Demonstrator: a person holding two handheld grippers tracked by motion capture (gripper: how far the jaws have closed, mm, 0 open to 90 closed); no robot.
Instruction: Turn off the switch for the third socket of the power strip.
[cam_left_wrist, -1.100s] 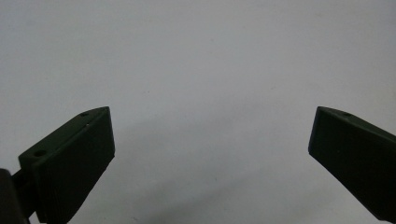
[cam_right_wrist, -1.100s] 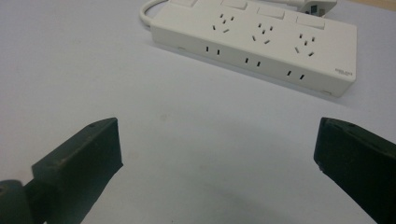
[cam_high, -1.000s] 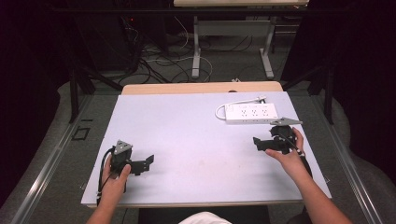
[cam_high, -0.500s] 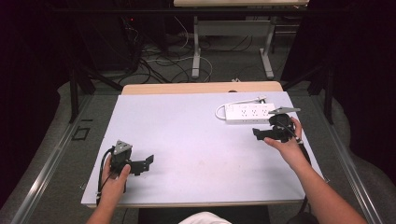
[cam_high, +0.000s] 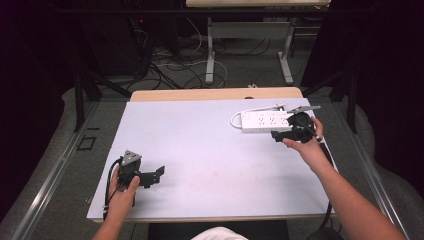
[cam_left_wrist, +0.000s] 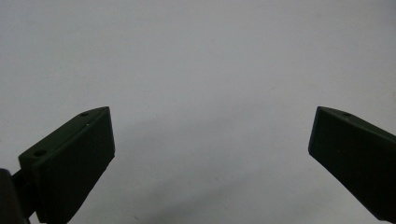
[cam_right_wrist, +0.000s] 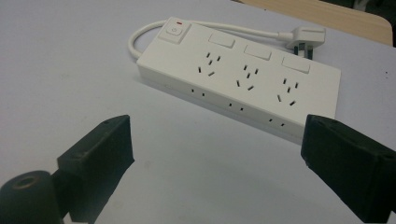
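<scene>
Reaching farther, my right tongs (cam_right_wrist: 217, 158) are nearing the power strip (cam_right_wrist: 243, 77), released like my left tongs (cam_left_wrist: 210, 154); I'm risking shoving it along the bench (cam_high: 200, 150).

Your only obstacle: power strip (cam_high: 266, 121) with plug (cam_right_wrist: 302, 36), table's (cam_high: 210, 150) far right; elsewhere open surface.

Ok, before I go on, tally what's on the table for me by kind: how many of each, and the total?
Power strip (white, with its cord and plug): 1
Handheld grippers: 2, the left gripper and the right gripper, both with jaws open
Total: 3 things on or over the table
</scene>
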